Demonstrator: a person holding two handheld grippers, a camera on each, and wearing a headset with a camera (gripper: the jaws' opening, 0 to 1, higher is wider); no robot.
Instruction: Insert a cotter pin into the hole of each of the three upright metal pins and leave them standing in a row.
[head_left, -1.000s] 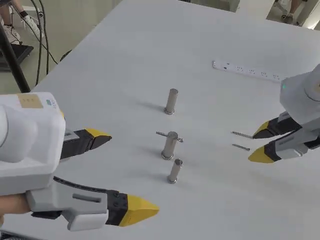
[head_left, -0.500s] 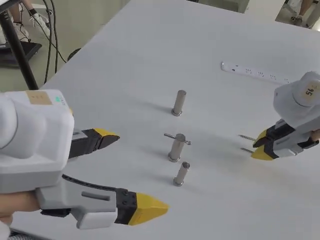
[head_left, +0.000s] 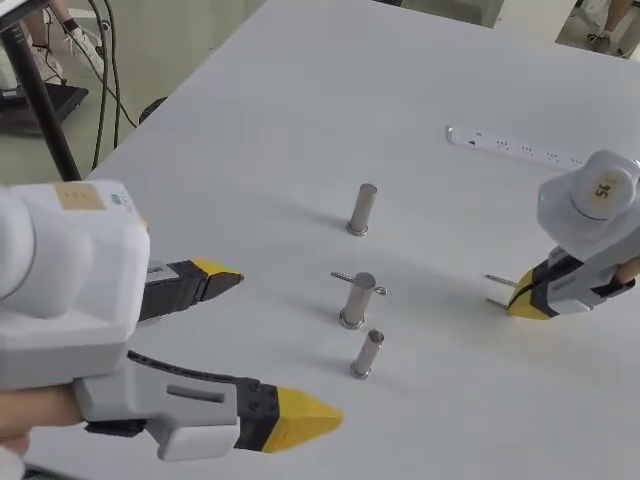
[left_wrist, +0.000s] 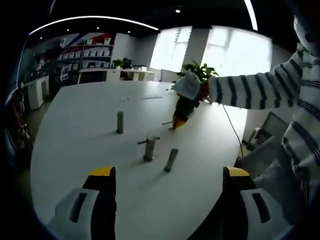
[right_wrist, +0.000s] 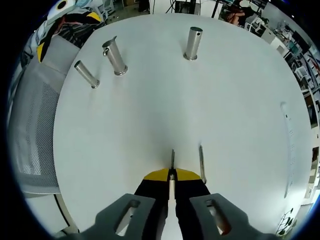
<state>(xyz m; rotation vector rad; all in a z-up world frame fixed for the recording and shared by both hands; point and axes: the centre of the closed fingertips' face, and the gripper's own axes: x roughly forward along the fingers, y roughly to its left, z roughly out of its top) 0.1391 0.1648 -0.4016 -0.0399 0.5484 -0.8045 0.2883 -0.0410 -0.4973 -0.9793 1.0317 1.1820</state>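
The right gripper (right_wrist: 171, 175) has its jaws together, clamped on a cotter pin (right_wrist: 172, 159) that sticks straight out ahead of the yellow tips. Whether that pin is off the white table (right_wrist: 240, 100) cannot be told. A second cotter pin (right_wrist: 201, 162) lies loose just beside it, roughly parallel. In the head view the right gripper (head_left: 522, 301) sits at the right, pointing towards the row.

The left gripper (left_wrist: 168, 172) is empty, its jaws wide apart, held near the person.

The held pin's long axis points along the jaws towards the three uprights, well apart from it across bare table. The middle metal pin (right_wrist: 114, 56) already carries a fitted cotter pin (head_left: 357, 283) crosswise near its top. The far metal pin (right_wrist: 192, 43) and the near metal pin (right_wrist: 86, 74) have none. The right gripper is best placed to insert; the left is nearer the near pin and could steady it.

A round sticker (head_left: 603, 187) on the right gripper bears a number, too small to read surely. A power strip (head_left: 510, 148) lies beyond.
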